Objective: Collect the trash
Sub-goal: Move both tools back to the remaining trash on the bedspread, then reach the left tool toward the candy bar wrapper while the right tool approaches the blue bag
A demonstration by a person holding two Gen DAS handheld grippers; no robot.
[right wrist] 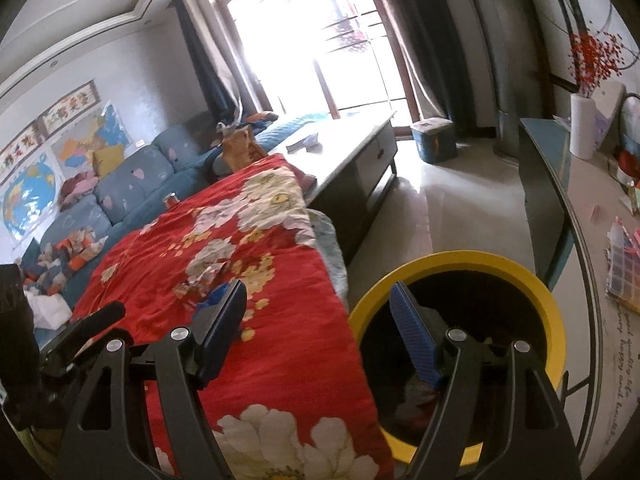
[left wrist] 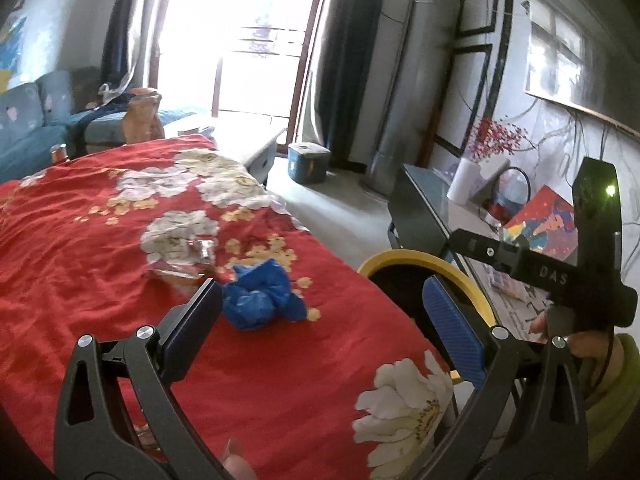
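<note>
Both claws spread apart, empty: left claw (left wrist: 320, 320), right claw (right wrist: 316, 320). Crumpled blue bag (left wrist: 260, 300) and clear plastic wrapper (left wrist: 188, 256) on red floral cloth (left wrist: 100, 260), uncollected. Yellow-rimmed bin (right wrist: 460, 264) beside, some trash inside. Partway, likely.

grippers: 2, left (left wrist: 322, 320), right (right wrist: 318, 326) | blue wad (left wrist: 260, 300): 1 | clear wrapper (left wrist: 188, 252): 1 | yellow-rimmed bin (right wrist: 460, 264): 1 | red floral cloth (left wrist: 100, 240): 1

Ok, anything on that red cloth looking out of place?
Yes: a crumpled blue wad and a crinkled clear wrapper lie loose on the red floral cloth, not in the yellow-rimmed bin beside it. Both claws are open and empty.
</note>
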